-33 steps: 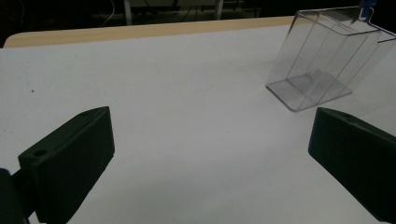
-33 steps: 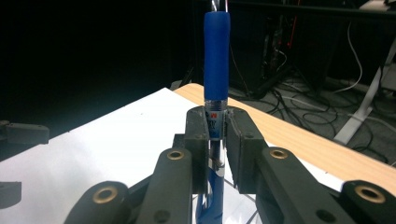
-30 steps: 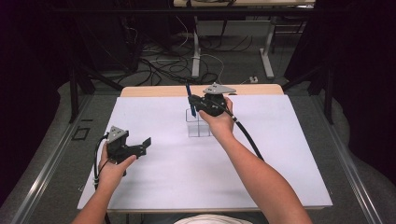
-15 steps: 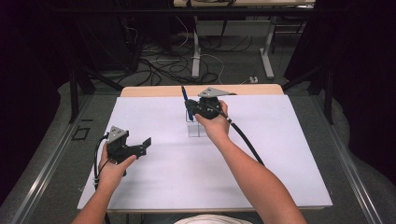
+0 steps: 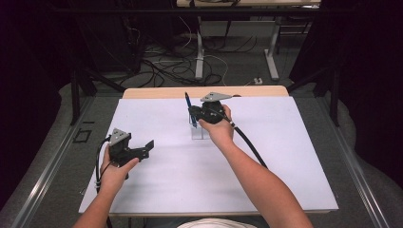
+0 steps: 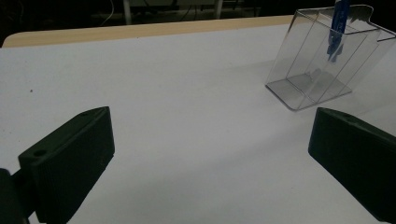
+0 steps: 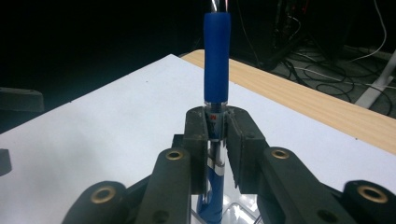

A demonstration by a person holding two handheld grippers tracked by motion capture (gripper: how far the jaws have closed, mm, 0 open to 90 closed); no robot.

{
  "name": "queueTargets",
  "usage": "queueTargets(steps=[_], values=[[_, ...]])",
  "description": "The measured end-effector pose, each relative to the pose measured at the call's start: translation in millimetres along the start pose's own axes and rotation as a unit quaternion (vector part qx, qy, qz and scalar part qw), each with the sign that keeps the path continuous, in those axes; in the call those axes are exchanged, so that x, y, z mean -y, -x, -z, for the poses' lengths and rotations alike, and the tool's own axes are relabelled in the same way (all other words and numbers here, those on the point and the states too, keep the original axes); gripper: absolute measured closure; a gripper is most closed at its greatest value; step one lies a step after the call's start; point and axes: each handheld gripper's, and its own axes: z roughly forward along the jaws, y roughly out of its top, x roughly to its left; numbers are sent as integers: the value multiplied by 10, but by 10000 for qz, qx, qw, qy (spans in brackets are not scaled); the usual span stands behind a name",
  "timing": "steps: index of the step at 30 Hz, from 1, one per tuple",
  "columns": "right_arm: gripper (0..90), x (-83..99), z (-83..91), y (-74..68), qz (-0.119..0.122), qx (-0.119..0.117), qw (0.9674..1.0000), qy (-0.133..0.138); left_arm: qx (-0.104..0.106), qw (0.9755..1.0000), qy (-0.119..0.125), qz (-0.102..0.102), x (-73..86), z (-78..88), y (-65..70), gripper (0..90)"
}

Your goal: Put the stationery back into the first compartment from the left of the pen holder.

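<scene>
My right fingers (image 7: 217, 140) clamp the upright pen (image 7: 216, 60) over the clear box (image 6: 322, 60) at the desk's (image 5: 285, 156) 12 o'clock; its tip is hidden. My left fingers (image 6: 210, 158) gape wide, empty

Dark room, cables (image 5: 157, 64) on grey floor (image 5: 57, 142)

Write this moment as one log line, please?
right gripper: shut on pen | pen: upright over clear holder | left gripper: open, holding nothing | surface: white table
</scene>
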Motion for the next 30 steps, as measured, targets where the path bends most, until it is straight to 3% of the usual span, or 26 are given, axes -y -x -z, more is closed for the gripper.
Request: queueTargets(steps=[7,9,18,25,27,30], values=[[640,-43,116,-3,-45,-106,9994,324,-11,10000,4,1,-1,2,-3,4],[600,-58,172,-4,-181,-172,9991,332,-12,10000,3,-1,-2,2,-1,4],[467,-75,398,16,-168,-239,9993,228,-18,10000,11,1,-2,4,-1,4],[329,-40,605,42,-116,63,9999,5,-44,10000,-1,-28,0,4,2,4],[276,-20,673,59,-198,171,9996,-67,-51,10000,-6,-32,1,4,1,4],[187,10,736,75,-7,550,9980,-306,-45,10000,-3,-25,1,4,2,4]])
